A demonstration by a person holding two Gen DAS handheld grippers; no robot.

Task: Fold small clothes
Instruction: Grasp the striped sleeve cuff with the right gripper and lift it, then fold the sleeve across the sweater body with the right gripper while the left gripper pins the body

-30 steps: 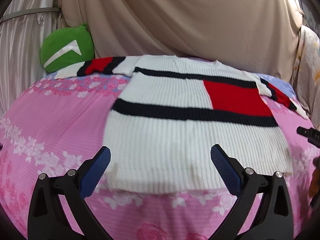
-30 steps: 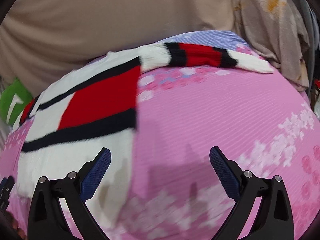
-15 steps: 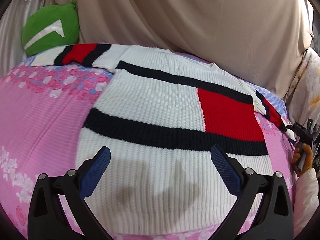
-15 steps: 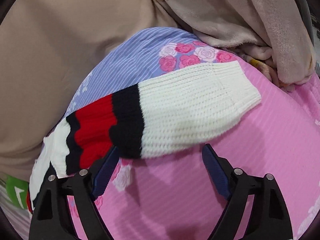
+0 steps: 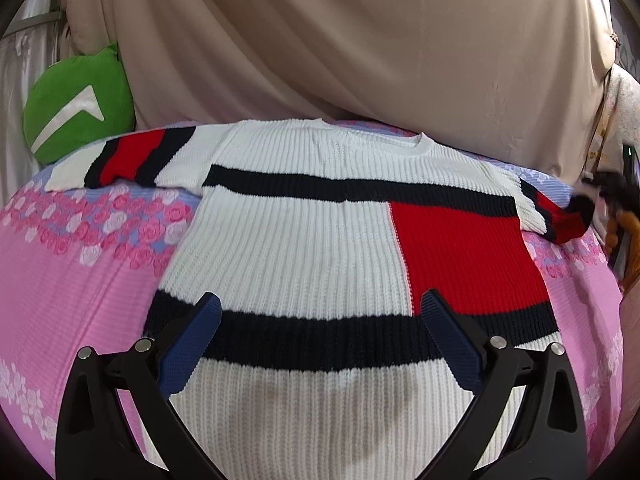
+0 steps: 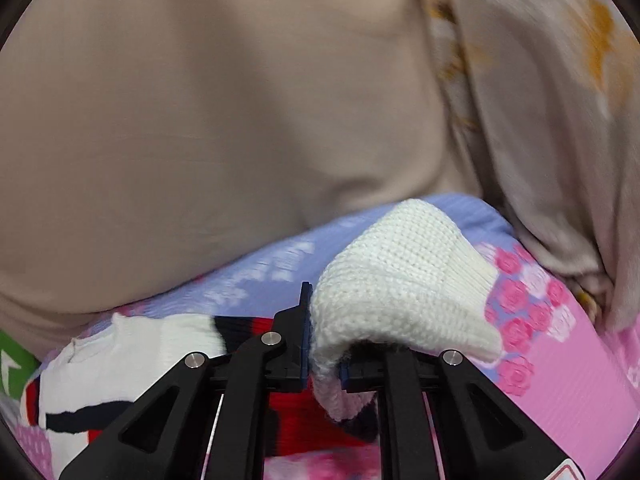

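A white ribbed knit sweater with navy stripes and a red block lies flat, front up, on a bed covered by a pink rose-print sheet, its neck toward the beige draped cloth at the far side; the left hand-held gripper hovers over the sweater's lower body, its blue-padded fingers spread wide with nothing between them; one sleeve stretches out flat toward a green cushion with a white chevron; the right hand-held gripper has just been closing and now pinches the other sleeve's white cuff, which bulges up and over its right finger, raised off the sheet.
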